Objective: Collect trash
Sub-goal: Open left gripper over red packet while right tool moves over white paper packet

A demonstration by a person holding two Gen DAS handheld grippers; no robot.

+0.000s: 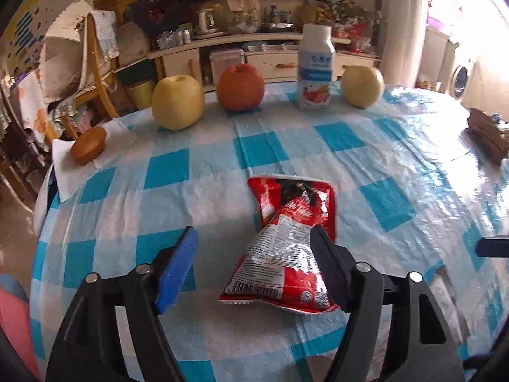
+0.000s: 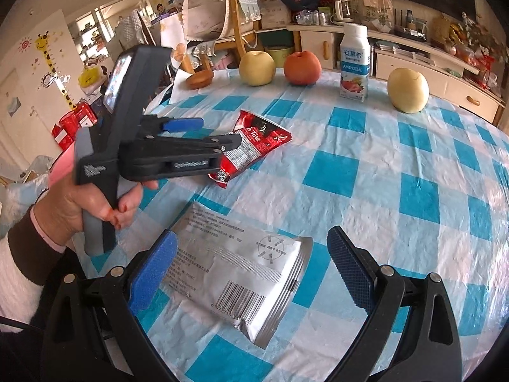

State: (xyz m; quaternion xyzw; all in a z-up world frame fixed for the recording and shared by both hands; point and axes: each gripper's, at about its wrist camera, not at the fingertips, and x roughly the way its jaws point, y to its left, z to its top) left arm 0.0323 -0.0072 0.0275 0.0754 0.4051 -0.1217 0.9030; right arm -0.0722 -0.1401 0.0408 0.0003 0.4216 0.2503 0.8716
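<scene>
A crumpled red snack wrapper (image 1: 286,238) lies on the blue-and-white checked tablecloth (image 1: 165,172). My left gripper (image 1: 254,234) stands open around it: the black right finger rests against the wrapper's right side, while the blue-padded left finger is well apart from it. In the right wrist view, a hand holds that left gripper (image 2: 216,132) beside the red wrapper (image 2: 257,141). A flat silver foil pouch (image 2: 235,273) with a barcode lies between the fingers of my right gripper (image 2: 253,234), which is open, its right pad clear of the pouch.
Along the table's far side stand a yellow fruit (image 1: 178,102), an orange fruit (image 1: 240,86), a white yoghurt bottle (image 1: 316,67) and another yellow fruit (image 1: 362,86). A brown muffin (image 1: 88,145) sits on a napkin at the left edge. A wooden chair (image 1: 95,73) stands behind.
</scene>
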